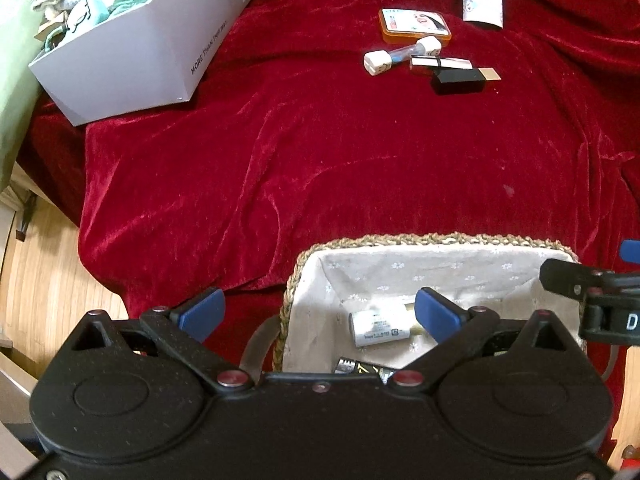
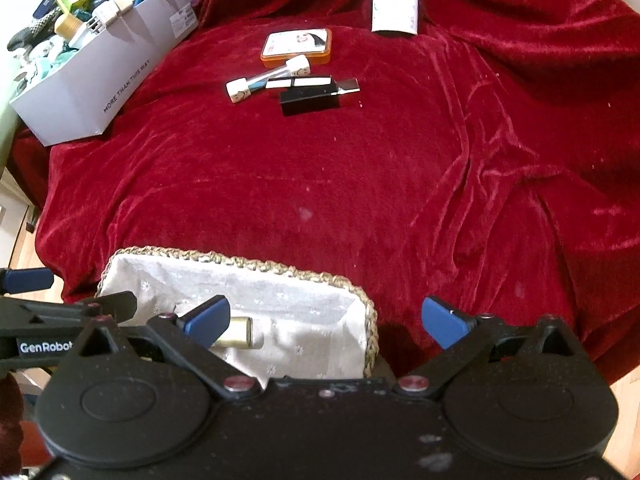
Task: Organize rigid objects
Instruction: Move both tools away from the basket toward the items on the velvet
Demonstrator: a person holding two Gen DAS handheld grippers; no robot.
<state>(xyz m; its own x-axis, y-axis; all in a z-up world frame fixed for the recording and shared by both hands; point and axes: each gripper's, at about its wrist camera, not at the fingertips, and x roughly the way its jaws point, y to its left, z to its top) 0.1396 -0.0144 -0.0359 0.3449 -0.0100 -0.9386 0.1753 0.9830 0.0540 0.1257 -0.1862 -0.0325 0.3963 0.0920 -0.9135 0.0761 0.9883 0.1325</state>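
Red velvet cloth (image 1: 320,152): covers the whole work surface.
White box (image 1: 132,60): far left, packed with assorted items.
Left gripper (image 1: 318,314): released, jaws wide apart, nothing between them; hovers at near left rim of basket.
Woven basket (image 1: 400,240): near edge, cloth-lined; holds white cylinder (image 1: 378,328) and a dark item.
Loose objects: orange tin (image 1: 414,24), white-capped tube (image 1: 396,56), black lipstick (image 1: 460,80), clustered far centre, touching.
Right gripper (image 2: 326,322): released, empty, over basket's right rim.

Woven lined basket (image 1: 432,240) holds a white tube (image 1: 378,328); black lipstick (image 1: 460,80) lies on velvet
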